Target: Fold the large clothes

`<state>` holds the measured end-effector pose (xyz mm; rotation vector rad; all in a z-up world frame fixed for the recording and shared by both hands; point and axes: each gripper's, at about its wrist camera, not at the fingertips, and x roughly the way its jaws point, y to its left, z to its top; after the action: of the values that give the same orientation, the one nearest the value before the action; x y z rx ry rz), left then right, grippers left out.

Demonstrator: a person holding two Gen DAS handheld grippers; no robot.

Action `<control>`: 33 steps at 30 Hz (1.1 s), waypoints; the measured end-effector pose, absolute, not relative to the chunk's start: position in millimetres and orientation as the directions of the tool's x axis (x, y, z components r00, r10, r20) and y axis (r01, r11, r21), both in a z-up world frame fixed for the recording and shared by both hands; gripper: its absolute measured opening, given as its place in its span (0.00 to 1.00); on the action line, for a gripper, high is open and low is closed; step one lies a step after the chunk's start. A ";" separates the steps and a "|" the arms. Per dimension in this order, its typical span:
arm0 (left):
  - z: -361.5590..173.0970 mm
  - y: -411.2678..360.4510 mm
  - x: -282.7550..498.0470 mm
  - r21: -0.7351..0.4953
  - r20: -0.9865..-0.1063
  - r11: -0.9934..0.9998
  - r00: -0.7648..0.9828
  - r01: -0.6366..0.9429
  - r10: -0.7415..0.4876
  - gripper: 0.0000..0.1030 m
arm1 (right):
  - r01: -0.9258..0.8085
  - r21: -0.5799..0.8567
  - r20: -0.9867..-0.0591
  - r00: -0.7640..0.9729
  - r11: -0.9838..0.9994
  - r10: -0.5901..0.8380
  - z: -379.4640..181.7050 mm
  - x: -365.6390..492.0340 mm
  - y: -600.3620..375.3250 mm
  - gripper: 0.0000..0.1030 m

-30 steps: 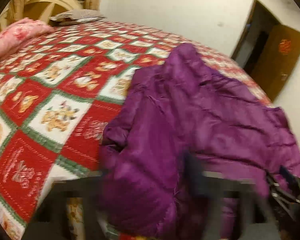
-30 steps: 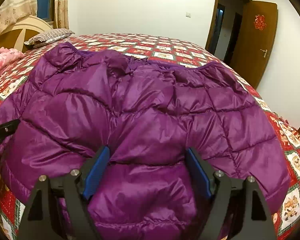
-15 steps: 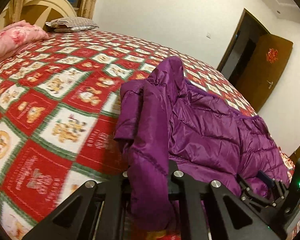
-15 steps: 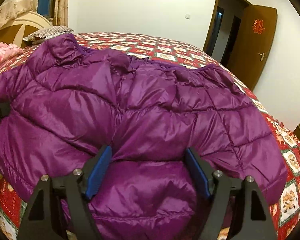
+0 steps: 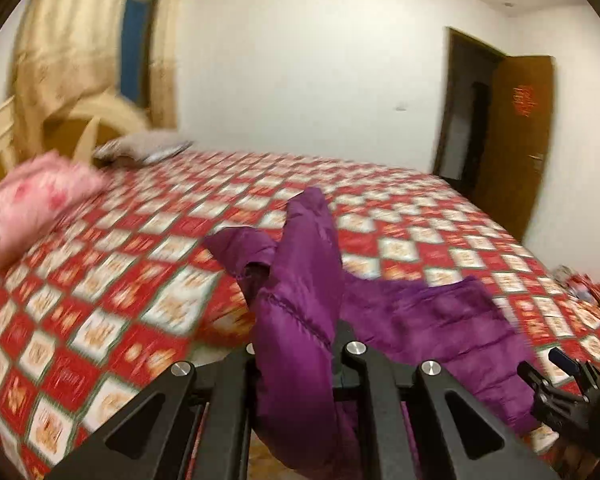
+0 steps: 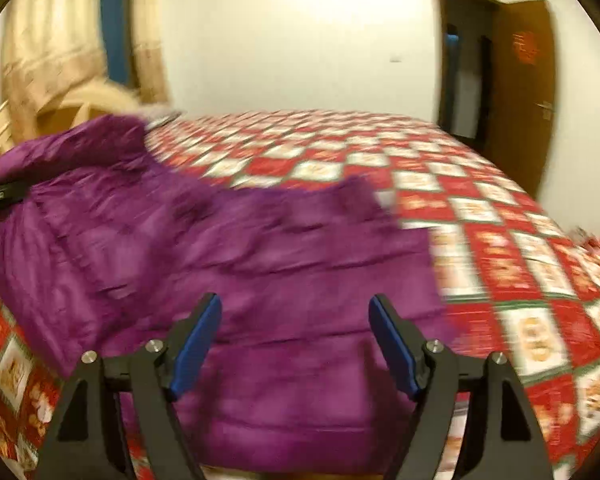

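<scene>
A purple quilted jacket (image 5: 420, 320) lies on the bed's red-and-white patchwork quilt (image 5: 100, 300). My left gripper (image 5: 296, 344) is shut on a fold at the jacket's left side and holds it up off the quilt, so the fabric hangs over the jaws. In the right wrist view the jacket (image 6: 220, 240) spreads to the left, blurred by motion. My right gripper (image 6: 296, 320) hangs open over its near hem, and the blue pads (image 6: 196, 344) press on nothing. The left gripper (image 6: 0, 196) shows at the jacket's far left edge, and the right gripper (image 5: 560, 380) shows low right.
A pink bundle of bedding (image 5: 32, 200) and a striped pillow (image 5: 148, 148) lie by the wooden headboard (image 5: 100, 116) at the left. Curtains hang behind it. An open brown door (image 5: 520, 140) stands at the right, beyond the bed's far edge.
My left gripper closed on the jacket's left side and rose, pulling that side up off the quilt. The right gripper stayed open and shifted, so the jacket now sits further left in its view.
</scene>
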<state>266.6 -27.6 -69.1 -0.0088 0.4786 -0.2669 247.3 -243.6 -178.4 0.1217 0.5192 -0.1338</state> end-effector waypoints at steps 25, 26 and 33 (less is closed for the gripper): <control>-155.8 -284.3 167.4 0.471 -0.513 0.595 0.751 0.651 -0.416 0.33 | 0.492 0.259 -0.618 0.746 0.831 -0.249 -219.8 200.5 -418.5 0.80; -148.8 -284.3 162.6 0.460 -0.507 0.590 0.742 0.664 -0.439 0.50 | 0.495 0.242 -0.615 0.743 0.835 -0.263 -213.6 201.6 -417.9 0.80; -88.1 -231.6 155.6 0.385 -0.407 0.665 0.765 0.640 -0.499 0.87 | 0.463 0.172 -0.577 0.763 0.870 -0.292 -146.7 216.8 -413.4 0.75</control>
<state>155.6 -231.6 -88.1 0.5381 0.2785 -0.6523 216.8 -413.4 -146.7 0.3158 0.5698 -0.4175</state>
